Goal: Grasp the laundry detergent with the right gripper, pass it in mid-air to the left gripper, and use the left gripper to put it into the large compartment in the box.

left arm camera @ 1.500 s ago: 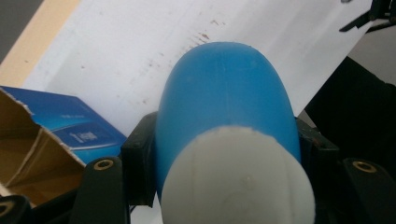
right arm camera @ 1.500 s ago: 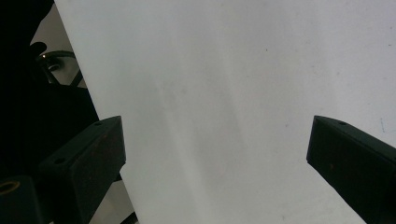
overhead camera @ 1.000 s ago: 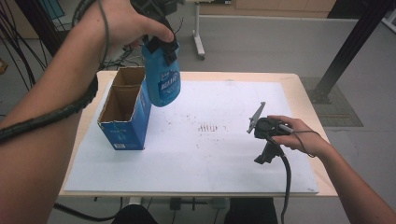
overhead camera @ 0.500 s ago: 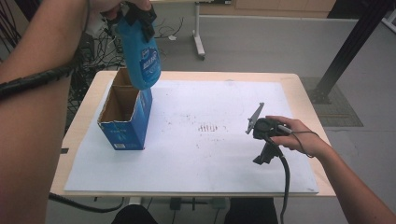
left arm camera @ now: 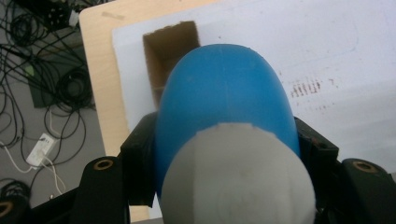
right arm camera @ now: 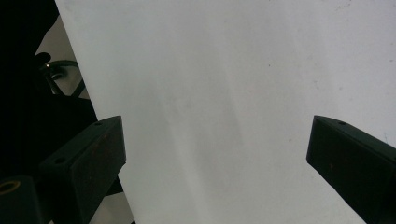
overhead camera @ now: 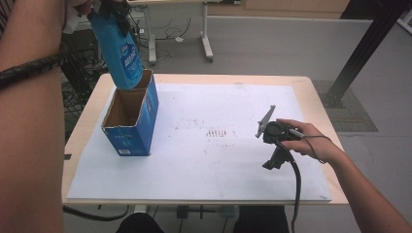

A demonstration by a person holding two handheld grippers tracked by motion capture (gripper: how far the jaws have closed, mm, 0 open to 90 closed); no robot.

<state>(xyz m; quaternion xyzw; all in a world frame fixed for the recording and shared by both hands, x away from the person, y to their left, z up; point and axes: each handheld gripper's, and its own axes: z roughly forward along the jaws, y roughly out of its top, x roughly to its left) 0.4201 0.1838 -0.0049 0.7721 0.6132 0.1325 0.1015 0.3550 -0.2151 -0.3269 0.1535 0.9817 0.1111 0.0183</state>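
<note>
My left gripper [overhead camera: 109,7] is shut on a blue bottle [overhead camera: 121,53] near its top and holds it in the air, bottom down and slightly tilted. The bottle's lower end hangs over the far end of an open blue cardboard box [overhead camera: 131,116] at the table's left. In the left gripper view the black jaws clamp both sides of the blue bottle [left arm camera: 224,102], its pale cap [left arm camera: 238,177] faces the camera, and the box opening [left arm camera: 168,51] shows beyond it. My right gripper [overhead camera: 272,162] rests on the white sheet at the right, held by a hand. My right gripper [right arm camera: 215,149] is open with nothing between its jaws.
A white sheet [overhead camera: 204,165] covers most of the wooden table [overhead camera: 87,111]. Cables [left arm camera: 46,70] lie on the floor past the table's left edge. White desk legs [overhead camera: 206,43] stand behind the table and a black post [overhead camera: 359,53] stands at the far right.
The left hand has carried the bottle leftward and higher, from beside the box's right wall to above its far end. The right gripper has stayed put.
</note>
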